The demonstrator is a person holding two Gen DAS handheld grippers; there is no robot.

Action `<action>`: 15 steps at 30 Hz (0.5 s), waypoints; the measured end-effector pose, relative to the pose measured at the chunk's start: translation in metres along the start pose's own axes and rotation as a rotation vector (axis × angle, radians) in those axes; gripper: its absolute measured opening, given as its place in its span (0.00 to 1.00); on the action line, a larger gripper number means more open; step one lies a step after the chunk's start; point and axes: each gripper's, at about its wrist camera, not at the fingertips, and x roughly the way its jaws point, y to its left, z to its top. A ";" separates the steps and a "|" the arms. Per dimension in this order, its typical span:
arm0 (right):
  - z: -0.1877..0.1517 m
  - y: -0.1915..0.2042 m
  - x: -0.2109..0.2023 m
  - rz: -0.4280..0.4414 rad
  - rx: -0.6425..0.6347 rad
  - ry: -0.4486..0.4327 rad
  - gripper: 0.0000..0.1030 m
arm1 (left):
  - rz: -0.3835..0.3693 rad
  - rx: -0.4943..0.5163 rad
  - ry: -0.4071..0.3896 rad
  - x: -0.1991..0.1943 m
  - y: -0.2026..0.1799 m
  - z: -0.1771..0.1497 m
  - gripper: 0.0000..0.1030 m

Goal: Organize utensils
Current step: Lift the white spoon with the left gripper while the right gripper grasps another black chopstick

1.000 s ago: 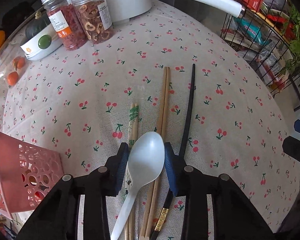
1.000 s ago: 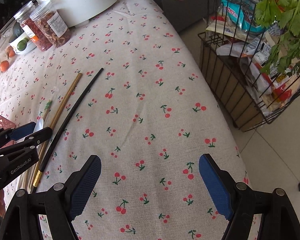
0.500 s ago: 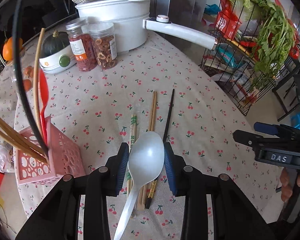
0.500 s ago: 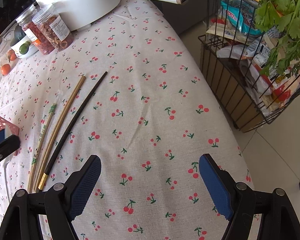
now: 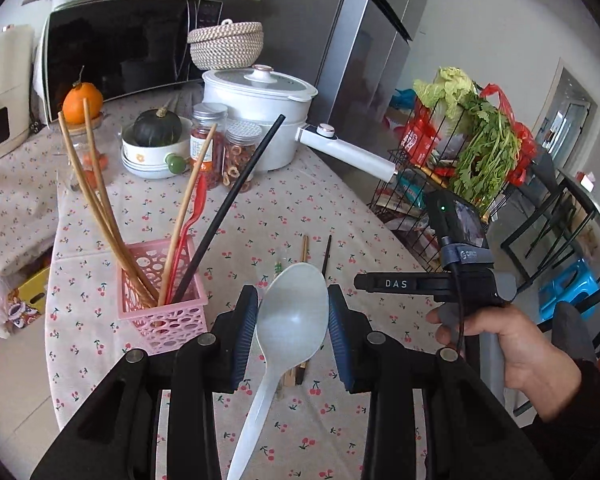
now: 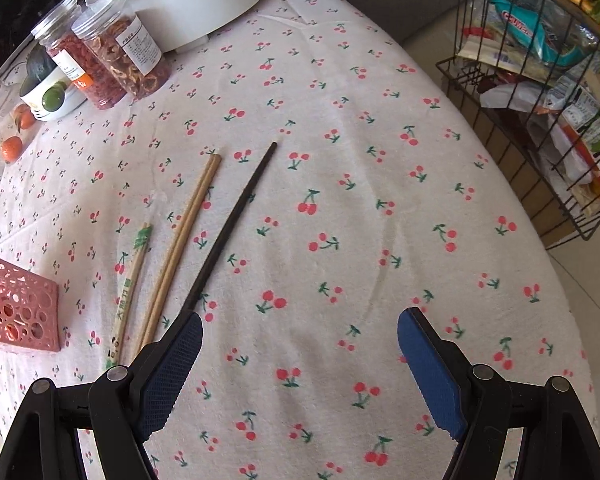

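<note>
Spoon [image 5: 292, 316] between pads of left tool [image 5: 293, 322], bowl forward, handle trailing back under tool, raised above counter [image 6: 380, 208]. Basket [image 5: 162, 312] on counter left of spoon; several chopsticks and utensil stand in it, leaning. Three chopstick sets [image 6: 180, 248] lie side by side on counter right of basket, left of right tool [image 6: 300, 354], which hovers over bare cloth. Jars [image 6: 112, 56] and pot [image 5: 256, 108] at far side of counter. Wire rack [image 6: 540, 128] on floor right of counter.
</note>
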 end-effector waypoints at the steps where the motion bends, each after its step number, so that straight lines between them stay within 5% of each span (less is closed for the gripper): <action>1: 0.003 0.004 0.006 -0.003 0.001 0.005 0.82 | -0.010 -0.013 0.007 0.000 0.004 0.000 0.35; 5: 0.017 0.021 0.023 -0.018 -0.012 -0.002 0.76 | -0.036 -0.042 0.006 -0.003 0.015 0.000 0.35; 15: 0.027 0.051 0.054 -0.146 -0.104 -0.009 0.40 | -0.050 -0.076 -0.008 -0.017 0.038 -0.001 0.35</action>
